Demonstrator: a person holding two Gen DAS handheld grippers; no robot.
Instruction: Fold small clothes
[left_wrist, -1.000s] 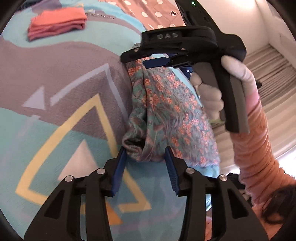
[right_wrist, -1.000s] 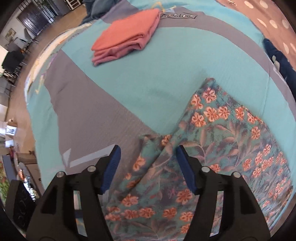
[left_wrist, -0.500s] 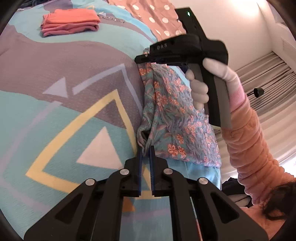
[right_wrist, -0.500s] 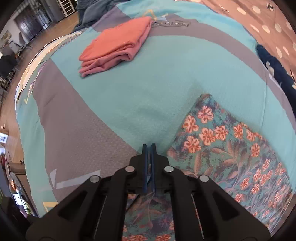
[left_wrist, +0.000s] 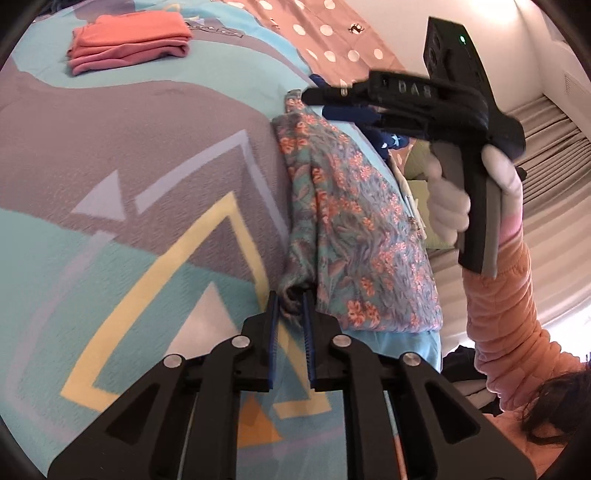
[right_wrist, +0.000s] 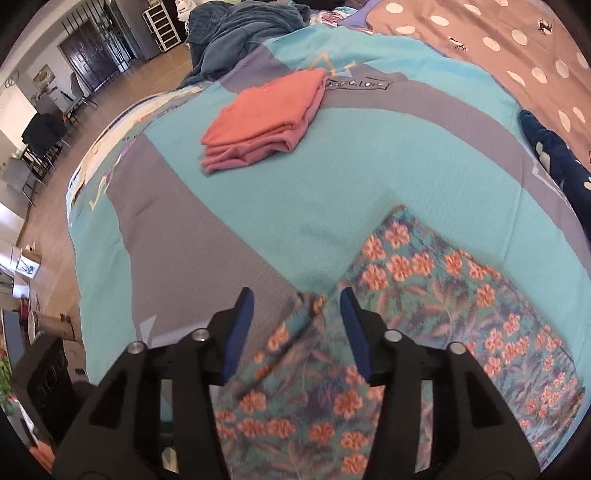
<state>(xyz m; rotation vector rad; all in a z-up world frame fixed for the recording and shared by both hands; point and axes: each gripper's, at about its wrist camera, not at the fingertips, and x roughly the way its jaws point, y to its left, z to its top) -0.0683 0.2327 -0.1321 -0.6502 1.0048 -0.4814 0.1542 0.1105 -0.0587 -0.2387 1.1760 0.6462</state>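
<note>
Left gripper (left_wrist: 290, 295) fingers narrowed around a bunched corner of the floral garment (left_wrist: 354, 229), contact on both pads hard to confirm (fabric fold hides it). Right gripper (right_wrist: 295, 317) spread wide, hovering over the garment's other corner (right_wrist: 424, 332), which lies flat on the teal-grey patterned bedspread (right_wrist: 221, 229). Garment's lower edge is cut off. Farther back, a folded coral stack (right_wrist: 269, 122); beyond it, a polka-dot blanket (right_wrist: 517, 48)

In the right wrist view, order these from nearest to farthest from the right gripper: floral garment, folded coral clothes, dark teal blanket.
1. Floral garment: directly under the right gripper, spreading to its right.
2. Folded coral clothes: farther up the bedspread, slightly left.
3. Dark teal blanket: heaped at the bed's far edge, top of view.
</note>
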